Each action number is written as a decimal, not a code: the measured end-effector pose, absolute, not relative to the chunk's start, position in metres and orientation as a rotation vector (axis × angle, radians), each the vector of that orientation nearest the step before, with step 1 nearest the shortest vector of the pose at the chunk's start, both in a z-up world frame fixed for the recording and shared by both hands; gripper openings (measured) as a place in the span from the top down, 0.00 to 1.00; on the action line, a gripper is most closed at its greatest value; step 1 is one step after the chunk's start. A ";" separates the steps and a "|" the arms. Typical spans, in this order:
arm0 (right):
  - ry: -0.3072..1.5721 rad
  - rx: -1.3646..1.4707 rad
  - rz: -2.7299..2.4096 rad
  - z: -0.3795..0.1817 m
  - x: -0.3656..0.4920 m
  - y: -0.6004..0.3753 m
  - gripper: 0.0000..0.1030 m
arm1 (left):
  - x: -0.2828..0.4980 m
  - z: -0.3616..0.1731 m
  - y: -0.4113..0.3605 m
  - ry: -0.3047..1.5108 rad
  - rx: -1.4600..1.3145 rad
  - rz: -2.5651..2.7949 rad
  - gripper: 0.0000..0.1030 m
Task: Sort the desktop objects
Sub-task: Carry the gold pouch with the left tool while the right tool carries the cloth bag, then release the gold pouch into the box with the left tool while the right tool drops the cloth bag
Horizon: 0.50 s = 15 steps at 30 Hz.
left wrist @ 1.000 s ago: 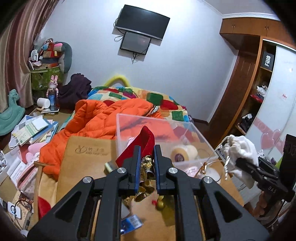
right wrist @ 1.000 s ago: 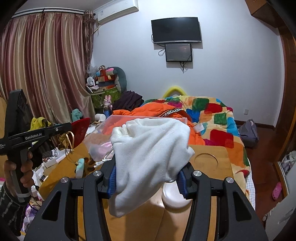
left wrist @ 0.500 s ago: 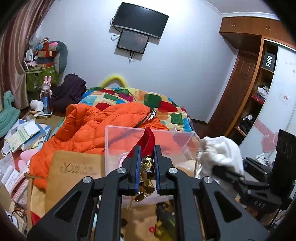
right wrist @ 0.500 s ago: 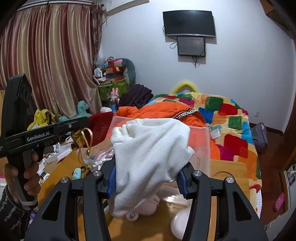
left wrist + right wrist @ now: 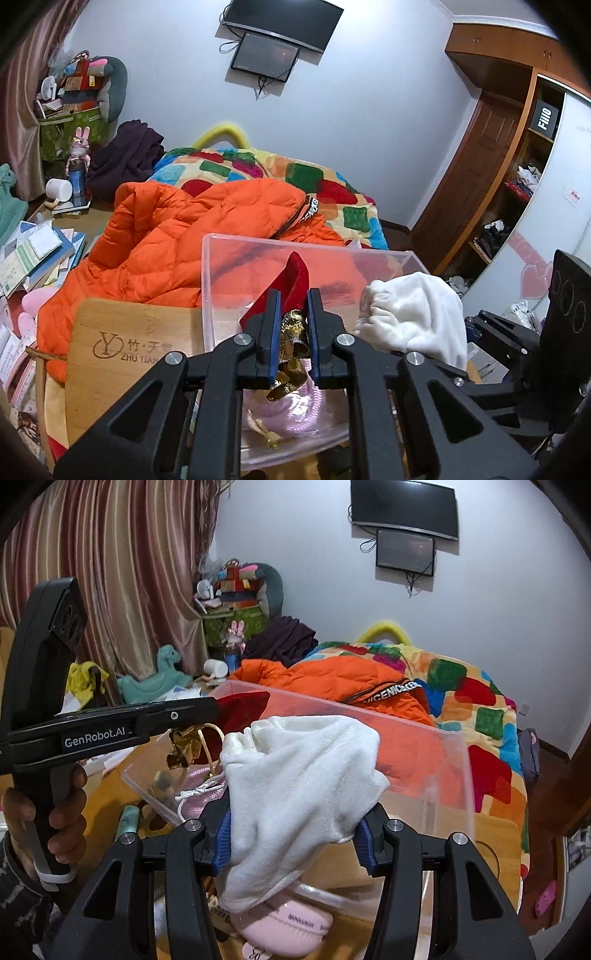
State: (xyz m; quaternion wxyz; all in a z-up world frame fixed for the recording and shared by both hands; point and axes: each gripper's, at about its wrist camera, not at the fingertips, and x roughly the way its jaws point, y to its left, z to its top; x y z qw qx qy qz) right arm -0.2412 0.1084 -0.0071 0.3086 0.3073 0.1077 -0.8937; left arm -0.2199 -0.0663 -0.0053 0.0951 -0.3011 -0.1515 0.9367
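The left gripper [image 5: 290, 332] is clamped narrow on a red velvet pouch [image 5: 291, 280] with a gold ribbon [image 5: 291, 347] dangling from it, and it holds that bundle right over the open top of the clear plastic bin [image 5: 221, 258]. Just to its right, the right gripper [image 5: 293, 834] is spread fairly wide around a bunched white cloth [image 5: 295, 775], gripped from both sides, also poised above the bin, nearer its front wall.

Below the two grippers, the bin already has some things in it: a pink drawstring bag [image 5: 291, 413] lies on the bottom under the left gripper, and a pale pink rounded case [image 5: 284, 923] shows under the cloth, though I can't tell whether it sits inside the bin or just in front of it.

So, as I judge it, the sorting is well underway but not finished. Both held items look ready to be dropped in; neither has been let go. Beyond the bin, left of the grippers, a small teal tube [image 5: 127, 819] and a few small bits I can't make out lie on the wooden desk [image 5: 122, 332], so more picking up seems to remain. Further out there's an orange jacket [image 5: 177, 229] heaped on the bed.
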 end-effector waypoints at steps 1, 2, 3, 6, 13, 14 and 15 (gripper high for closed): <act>0.293 0.818 -2.358 -0.009 -0.243 0.106 0.51 | -0.221 -0.007 -0.066 -0.443 -0.898 2.778 0.88; 0.298 0.823 -2.355 -0.010 -0.245 0.103 0.51 | -0.222 -0.009 -0.066 -0.436 -0.907 2.780 0.88; 0.302 0.827 -2.352 -0.010 -0.246 0.102 0.49 | -0.223 -0.010 -0.066 -0.427 -0.912 2.783 0.88; 0.319 0.839 -2.353 -0.013 -0.249 0.100 0.45 | -0.224 -0.013 -0.064 -0.407 -0.924 2.790 0.88; 0.353 0.858 -2.413 -0.014 -0.248 0.098 0.20 | -0.225 -0.014 -0.058 -0.364 -0.960 2.802 0.76; 0.364 0.845 -2.430 -0.012 -0.246 0.098 0.19 | -0.225 -0.013 -0.057 -0.359 -0.961 2.804 0.72; 0.373 0.836 -2.437 -0.011 -0.244 0.099 0.18 | -0.224 -0.012 -0.057 -0.353 -0.961 2.809 0.71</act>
